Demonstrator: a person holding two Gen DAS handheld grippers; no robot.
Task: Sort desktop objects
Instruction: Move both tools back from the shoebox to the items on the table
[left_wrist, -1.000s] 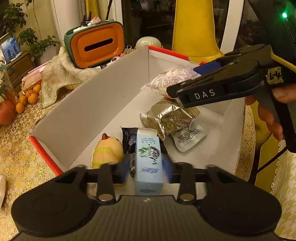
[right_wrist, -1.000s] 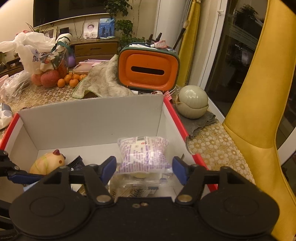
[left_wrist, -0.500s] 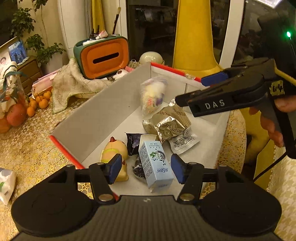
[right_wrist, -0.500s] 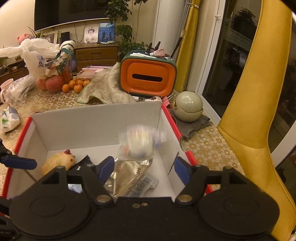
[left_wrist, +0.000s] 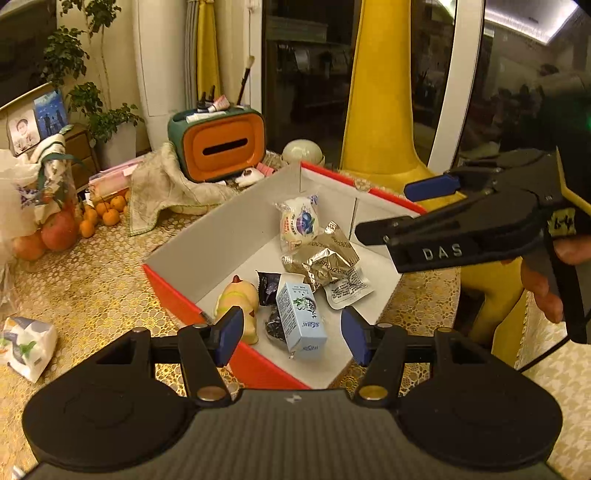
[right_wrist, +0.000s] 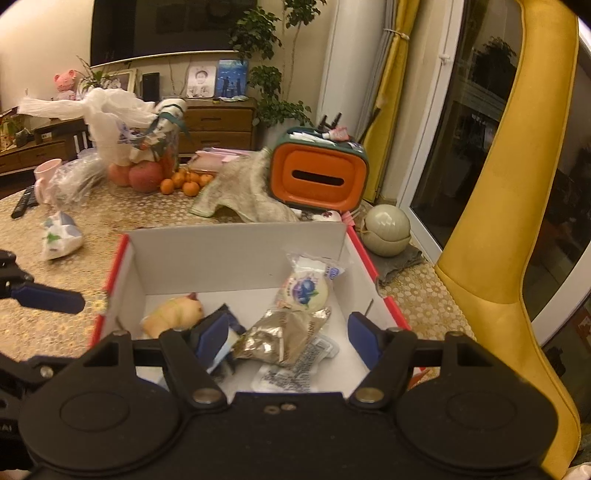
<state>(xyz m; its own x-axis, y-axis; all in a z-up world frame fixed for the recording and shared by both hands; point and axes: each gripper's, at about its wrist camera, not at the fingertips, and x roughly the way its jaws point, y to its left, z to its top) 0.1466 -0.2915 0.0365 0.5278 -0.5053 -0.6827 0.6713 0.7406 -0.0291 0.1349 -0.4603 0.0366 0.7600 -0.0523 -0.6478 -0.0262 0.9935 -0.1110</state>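
Indoors, gold lace tablecloth (left_wrist: 92, 280) under box (left_wrist: 229, 236), beside yellow chair (right_wrist: 509, 236)

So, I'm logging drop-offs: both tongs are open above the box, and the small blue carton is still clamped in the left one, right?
Not quite. Both tongs are open, but the left tongs hold nothing: the left wrist view shows the small blue carton lying loose in the box, beside the yellow toy. The right tongs are empty too.
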